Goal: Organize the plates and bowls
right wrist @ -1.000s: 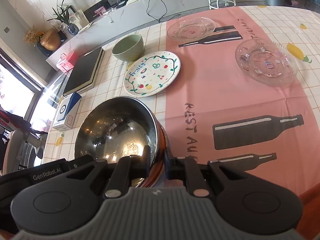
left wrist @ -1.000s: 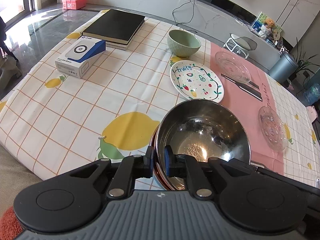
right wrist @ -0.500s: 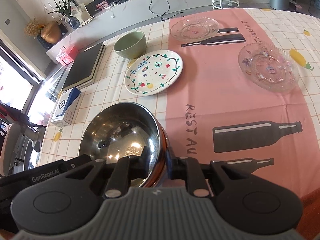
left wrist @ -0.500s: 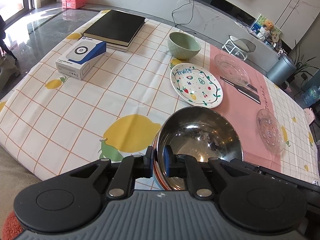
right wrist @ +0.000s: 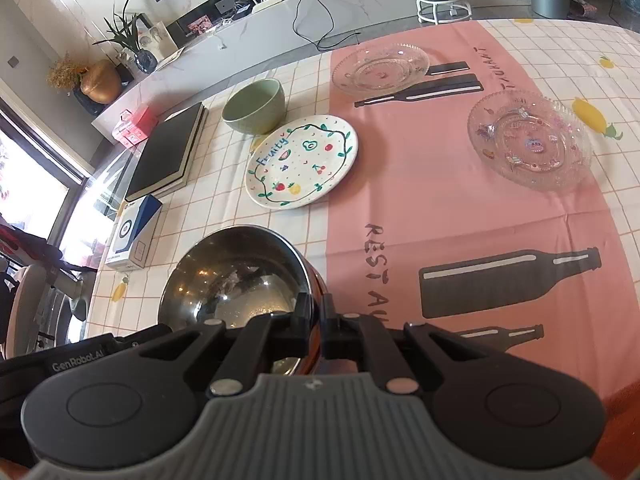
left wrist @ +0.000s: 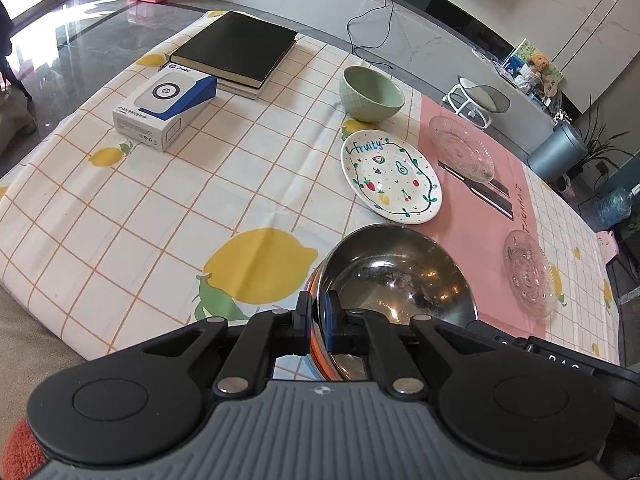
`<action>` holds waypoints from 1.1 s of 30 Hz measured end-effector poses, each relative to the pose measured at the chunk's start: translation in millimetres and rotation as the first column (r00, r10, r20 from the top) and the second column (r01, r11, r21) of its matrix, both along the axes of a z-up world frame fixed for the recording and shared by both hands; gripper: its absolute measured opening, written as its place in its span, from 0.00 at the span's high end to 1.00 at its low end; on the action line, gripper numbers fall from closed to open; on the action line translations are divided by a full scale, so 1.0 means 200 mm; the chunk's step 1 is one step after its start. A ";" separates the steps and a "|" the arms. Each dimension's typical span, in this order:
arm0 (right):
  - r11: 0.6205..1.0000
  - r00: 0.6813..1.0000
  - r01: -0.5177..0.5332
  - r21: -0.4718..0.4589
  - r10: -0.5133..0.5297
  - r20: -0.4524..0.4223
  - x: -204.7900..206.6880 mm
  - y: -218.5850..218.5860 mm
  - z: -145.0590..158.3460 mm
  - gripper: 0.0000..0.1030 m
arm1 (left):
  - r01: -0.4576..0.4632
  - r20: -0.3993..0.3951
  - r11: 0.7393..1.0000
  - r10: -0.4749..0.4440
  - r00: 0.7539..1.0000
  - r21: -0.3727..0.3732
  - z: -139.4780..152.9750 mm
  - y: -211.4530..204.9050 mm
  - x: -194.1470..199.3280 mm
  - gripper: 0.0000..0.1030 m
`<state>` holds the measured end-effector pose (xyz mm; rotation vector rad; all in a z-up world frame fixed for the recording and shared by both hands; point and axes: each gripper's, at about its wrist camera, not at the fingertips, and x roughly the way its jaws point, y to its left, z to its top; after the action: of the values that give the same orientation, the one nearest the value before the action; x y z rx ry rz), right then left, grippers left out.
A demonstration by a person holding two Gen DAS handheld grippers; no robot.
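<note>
A steel bowl (left wrist: 392,280) with a copper-coloured outside sits near the table's front edge. My left gripper (left wrist: 316,312) grips its left rim, its jaws closing with one pad inside and one outside. My right gripper (right wrist: 316,312) grips the right rim of the same bowl (right wrist: 232,276), jaws closing the same way. Farther back lie a green bowl (left wrist: 372,94), a white "Fruity" plate (left wrist: 390,176) and two clear glass plates (left wrist: 460,148) (left wrist: 528,272). The right wrist view shows the green bowl (right wrist: 254,106), the painted plate (right wrist: 302,162) and the glass plates (right wrist: 380,68) (right wrist: 528,146).
A black book (left wrist: 236,50) and a white and blue box (left wrist: 168,108) lie at the far left of the tablecloth (left wrist: 140,220). Beyond the table are a white stool (left wrist: 476,100) and a grey bin (left wrist: 558,152).
The gap between each pair of jaws has narrowed on the steel bowl's rim. The bowl looks a little smaller and lower in both views. The other dishes have not moved.
</note>
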<state>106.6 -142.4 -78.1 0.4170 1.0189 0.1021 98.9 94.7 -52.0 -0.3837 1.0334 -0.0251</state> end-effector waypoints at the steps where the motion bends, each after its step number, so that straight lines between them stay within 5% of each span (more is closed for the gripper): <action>1: 1.000 1.000 0.004 0.005 -0.004 0.000 0.00 0.00 0.00 0.98 | 0.000 -0.002 1.000 0.000 1.000 -0.005 0.00 0.00 0.00 0.94; 7: 1.000 1.000 0.003 -0.003 -0.003 0.009 -0.01 0.00 0.01 0.98 | -0.001 -0.005 1.000 0.000 1.000 -0.006 -0.01 0.00 0.00 0.94; 19: 0.999 0.998 -0.050 -0.014 0.051 0.045 0.02 0.01 0.08 0.89 | 0.068 0.086 0.996 -0.073 0.994 0.059 0.17 0.01 0.06 0.78; 33: 0.981 0.983 -0.143 -0.130 0.156 0.097 0.36 0.11 0.23 0.83 | 0.194 0.158 0.975 -0.209 0.965 0.105 0.30 -0.04 0.40 0.77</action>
<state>179.5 -120.5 -32.9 0.2205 0.9451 0.1944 178.8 87.1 7.8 -0.1902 0.8996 -0.1904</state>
